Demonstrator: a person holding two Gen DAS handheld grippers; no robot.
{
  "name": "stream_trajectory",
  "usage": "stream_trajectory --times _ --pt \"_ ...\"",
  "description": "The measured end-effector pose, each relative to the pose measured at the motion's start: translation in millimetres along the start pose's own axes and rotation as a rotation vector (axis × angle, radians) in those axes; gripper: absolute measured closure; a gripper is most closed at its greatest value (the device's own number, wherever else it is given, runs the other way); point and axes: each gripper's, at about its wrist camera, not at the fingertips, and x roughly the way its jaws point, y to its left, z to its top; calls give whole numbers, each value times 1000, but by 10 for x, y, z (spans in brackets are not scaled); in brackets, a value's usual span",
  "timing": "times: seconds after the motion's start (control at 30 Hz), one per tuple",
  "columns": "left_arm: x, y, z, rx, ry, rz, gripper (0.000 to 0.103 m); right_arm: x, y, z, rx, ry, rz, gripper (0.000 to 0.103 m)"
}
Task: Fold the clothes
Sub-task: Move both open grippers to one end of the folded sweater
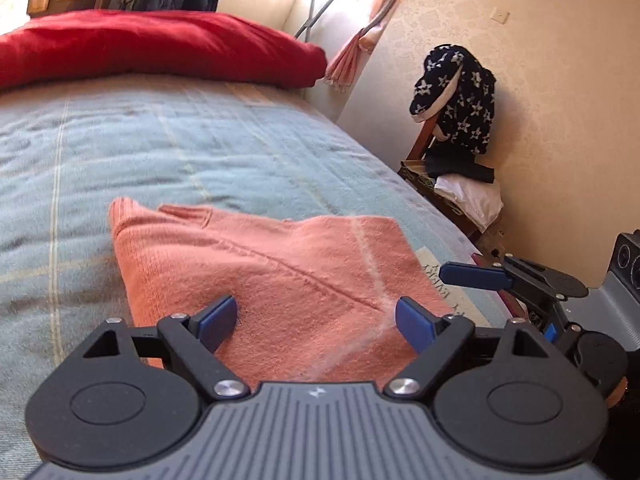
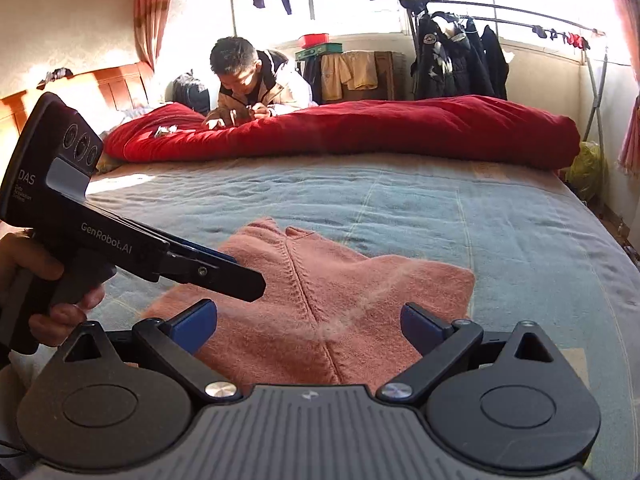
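A salmon-pink knitted sweater lies folded flat on the blue bedspread. My left gripper hovers open just over the sweater's near edge, its blue pads apart and nothing between them. My right gripper is also open above the near edge, with the knit showing between its pads but not pinched. In the right wrist view a hand holds the left gripper at the left, over the sweater's left side. One blue finger of my right gripper shows at the bed's right edge.
A red quilt lies bunched along the far side of the bed, and a person leans on it. A chair with a star-patterned garment stands by the wall. A clothes rack stands by the window.
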Motion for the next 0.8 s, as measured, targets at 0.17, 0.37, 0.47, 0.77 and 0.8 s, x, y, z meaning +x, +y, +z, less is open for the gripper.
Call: stream_trajectory --times 0.17,0.37,0.47,0.77,0.8 --pt "44 127 29 -38 -12 -46 17 290 -294 -205 96 53 -4 0" --pt "212 60 192 -18 2 14 17 272 -211 -241 71 37 -34 0" --pt "302 51 174 15 21 47 17 238 -199 -210 75 44 -44 0" --pt "-240 -237 -40 72 7 135 16 -345 387 -177 100 -6 136 0" --pt "-299 -261 -100 77 7 144 16 -364 472 -211 105 -2 176 0"
